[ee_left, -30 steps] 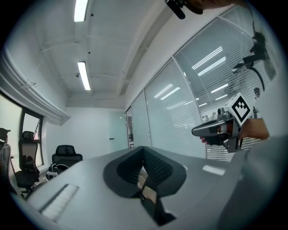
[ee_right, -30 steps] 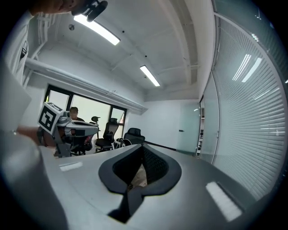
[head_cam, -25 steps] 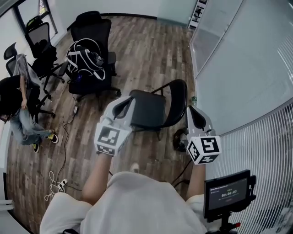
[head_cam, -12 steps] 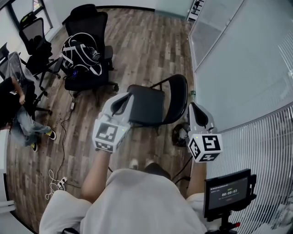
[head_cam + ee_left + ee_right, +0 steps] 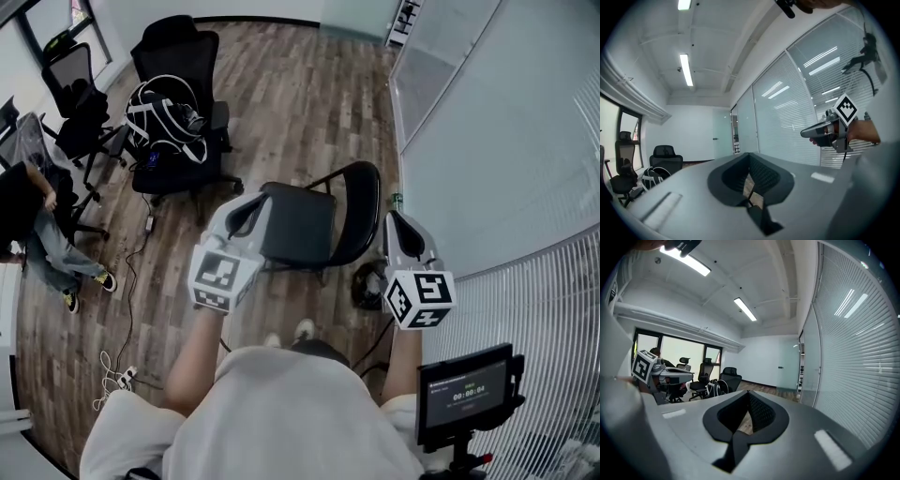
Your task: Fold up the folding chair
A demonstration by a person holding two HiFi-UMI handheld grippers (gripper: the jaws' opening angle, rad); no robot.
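Since a second ago the person has stepped closer: a shoe (image 5: pixel 304 329) now shows below the folding chair (image 5: pixel 302 225), and both grippers have eased in toward it.

The chair stands fully open on the wooden floor (image 5: pixel 300 103), just beside the glass wall (image 5: pixel 469 141), its seat (image 5: pixel 298 232) flat and its backrest (image 5: pixel 364 208) toward the wall. In the head view it sits between the two grippers. The left gripper (image 5: pixel 255 212) overlaps the seat's near-left edge, though whether it touches cannot be told. The right gripper (image 5: pixel 396 223) hangs near the backrest on the wall side, apart from it. In each gripper view the fingers are pressed together with nothing between them.

The step in hand looks like the approach, with no hold taken yet. To do it well, the fingers probably need to part before either gripper reaches the chair. One gripper should take the top of the backrest to steady it, while the other catches the seat's front edge and swings it up toward the backrest. The wall is close, so the chair is likely better tipped toward the person than pushed away. A grip on the thin seat edge could slip, so it should be set squarely.
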